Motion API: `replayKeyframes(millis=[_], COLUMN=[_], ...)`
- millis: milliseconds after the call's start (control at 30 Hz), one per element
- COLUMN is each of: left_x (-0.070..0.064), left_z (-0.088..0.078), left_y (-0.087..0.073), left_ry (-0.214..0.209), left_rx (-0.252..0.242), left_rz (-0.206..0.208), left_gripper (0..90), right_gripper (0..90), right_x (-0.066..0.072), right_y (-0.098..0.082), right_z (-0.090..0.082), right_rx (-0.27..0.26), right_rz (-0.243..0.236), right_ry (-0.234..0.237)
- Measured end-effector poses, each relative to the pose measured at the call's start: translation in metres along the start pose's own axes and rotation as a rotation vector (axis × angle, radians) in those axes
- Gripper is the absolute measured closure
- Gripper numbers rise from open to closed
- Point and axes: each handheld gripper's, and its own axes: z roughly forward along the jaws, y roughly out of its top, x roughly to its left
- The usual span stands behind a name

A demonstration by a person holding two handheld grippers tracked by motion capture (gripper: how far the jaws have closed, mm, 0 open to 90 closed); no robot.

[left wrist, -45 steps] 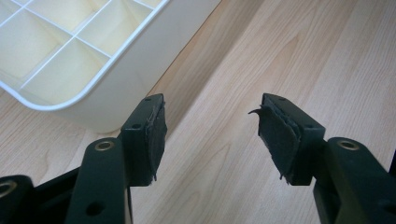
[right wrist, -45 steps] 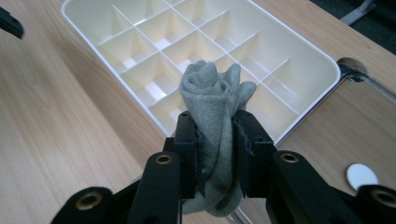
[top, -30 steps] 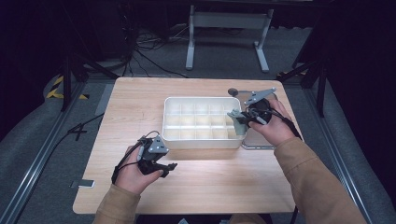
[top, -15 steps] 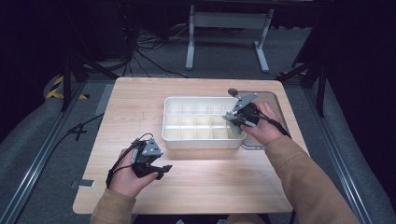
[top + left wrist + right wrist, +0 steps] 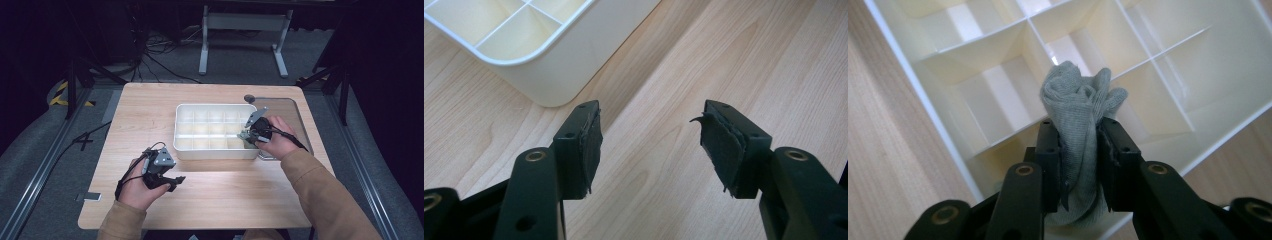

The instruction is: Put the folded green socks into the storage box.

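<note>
Since the earlier frames the right gripper has come leftward and toward the near side, from the tray's far right corner to a spot over its near right compartments; the left gripper has drifted slightly nearer and to the left on the open tabletop. Item: white plastic tray, divided into a grid of small compartments, standing at mid-table on a light wooden table, long side across. Item: grey cloth, a bunched knitted piece, pinched between the right gripper's jaws, which press in on its lower part while the crumpled top bulges out above them. In the right gripper view the cloth hangs above the tray, over the dividing walls near the near edge; whether it touches the tray floor cannot be told. Item: left gripper, jaws spread wide with nothing between them, pads worn and frayed at the edges, held low over bare wood just beside the tray's near left corner, apart from it. Item: clear flat sheet lying on the table against the tray's right side, a small dark round knob at its far left corner. Both of the person's hands wear tan sleeves.
</note>
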Motion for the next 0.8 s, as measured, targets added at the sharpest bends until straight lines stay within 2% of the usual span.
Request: replayKeyframes(millis=[267, 400, 700, 767, 800], left_x=[0.000, -0.001, -0.001, -0.001, -0.001], left_z=[0.001, 0.001, 0.004, 0.004, 0.004], left_y=[0.000, 0.000, 0.001, 0.001, 0.001], left_ry=[0.001, -0.003, -0.008, -0.009, -0.009], left_rx=[0.003, 0.007, 0.003, 0.004, 0.004], left_rz=[0.006, 0.002, 0.004, 0.004, 0.004], left_gripper=[41.9, 41.8, 41.6, 41.6, 41.6], right_gripper=[74.1, 74.3, 74.4, 74.3, 74.3], right_x=[0.001, -0.003, -0.005, -0.008, -0.008], right_y=[0.000, 0.000, 0.010, 0.013, 0.013], right_z=[0.010, 0.016, 0.034, 0.038, 0.038], right_rx=[0.081, 0.123, 0.266, 0.299, 0.299], right_rz=[0.020, 0.048, 0.062, 0.080, 0.080], right_ry=[0.061, 0.097, 0.114, 0.135, 0.135])
